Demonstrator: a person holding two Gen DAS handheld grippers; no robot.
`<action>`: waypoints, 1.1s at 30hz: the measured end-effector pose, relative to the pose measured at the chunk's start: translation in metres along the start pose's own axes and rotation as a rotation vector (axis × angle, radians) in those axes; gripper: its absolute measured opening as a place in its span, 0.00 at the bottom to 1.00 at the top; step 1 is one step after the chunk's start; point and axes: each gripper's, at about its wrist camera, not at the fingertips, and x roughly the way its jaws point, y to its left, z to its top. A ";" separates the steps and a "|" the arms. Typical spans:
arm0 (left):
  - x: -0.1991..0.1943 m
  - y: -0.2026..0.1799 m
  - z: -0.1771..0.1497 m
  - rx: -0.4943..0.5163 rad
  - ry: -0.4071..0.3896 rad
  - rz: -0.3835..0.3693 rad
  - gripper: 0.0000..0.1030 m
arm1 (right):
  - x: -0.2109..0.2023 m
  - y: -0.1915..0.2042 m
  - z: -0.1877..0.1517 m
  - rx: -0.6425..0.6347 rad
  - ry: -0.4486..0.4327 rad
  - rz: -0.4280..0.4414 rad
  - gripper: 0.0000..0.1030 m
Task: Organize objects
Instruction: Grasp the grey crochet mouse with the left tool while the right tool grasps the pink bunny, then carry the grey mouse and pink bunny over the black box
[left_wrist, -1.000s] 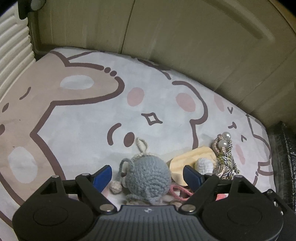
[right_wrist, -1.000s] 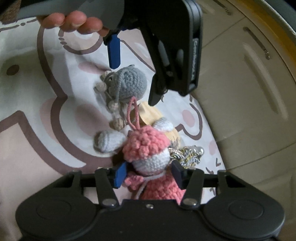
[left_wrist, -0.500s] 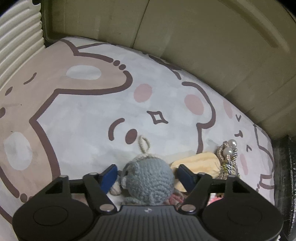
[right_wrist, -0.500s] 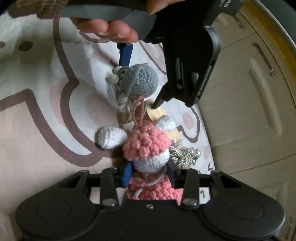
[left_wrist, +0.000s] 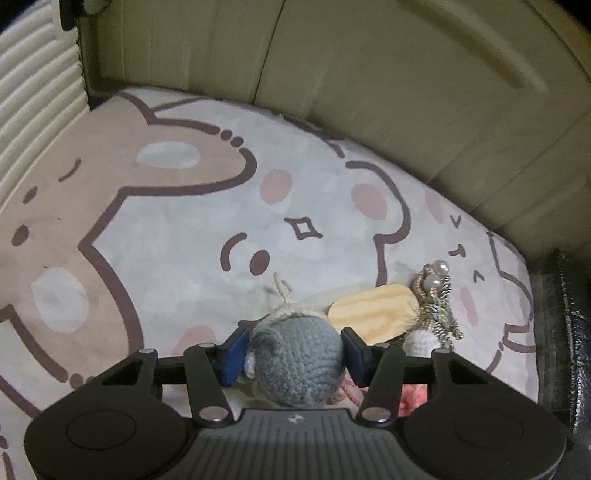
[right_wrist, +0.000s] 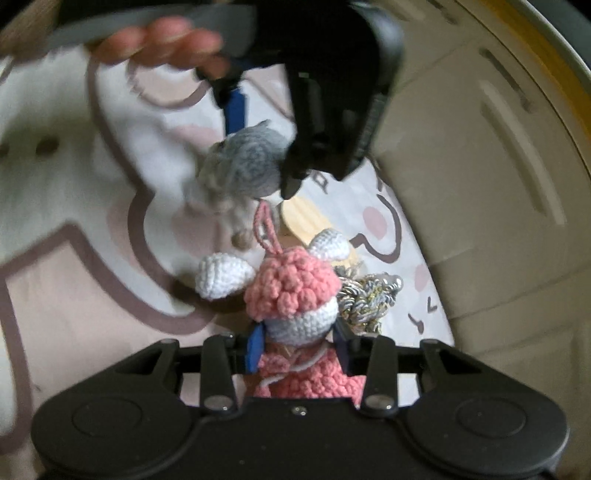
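My left gripper (left_wrist: 295, 356) is shut on a grey crochet toy (left_wrist: 297, 360), its blue pads pressing both sides; the toy also shows in the right wrist view (right_wrist: 243, 166), lifted off the mat. My right gripper (right_wrist: 297, 345) is shut on a pink and white crochet doll (right_wrist: 291, 295) with white ears and a pink loop. A pale wooden piece (left_wrist: 373, 312) and a beaded rope charm (left_wrist: 436, 299) lie on the mat just right of the left gripper.
A soft mat with cartoon bears (left_wrist: 166, 221) covers the surface. Beige cabinet doors (left_wrist: 369, 92) stand behind it. A ribbed white panel (left_wrist: 33, 92) is at the left and a black edge (left_wrist: 565, 332) at the right.
Both grippers have closed on their toys. The left gripper has lifted the grey toy off the mat, and the right gripper has tightened on the pink doll.
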 end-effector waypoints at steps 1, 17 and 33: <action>-0.005 0.000 -0.001 0.004 -0.008 -0.002 0.53 | -0.003 -0.004 0.002 0.034 -0.001 0.007 0.39; -0.085 -0.010 -0.014 0.108 -0.142 0.001 0.53 | -0.058 -0.080 -0.012 0.488 -0.026 0.003 0.39; -0.136 -0.028 -0.037 0.266 -0.227 0.017 0.53 | -0.088 -0.112 -0.017 0.879 -0.028 0.069 0.39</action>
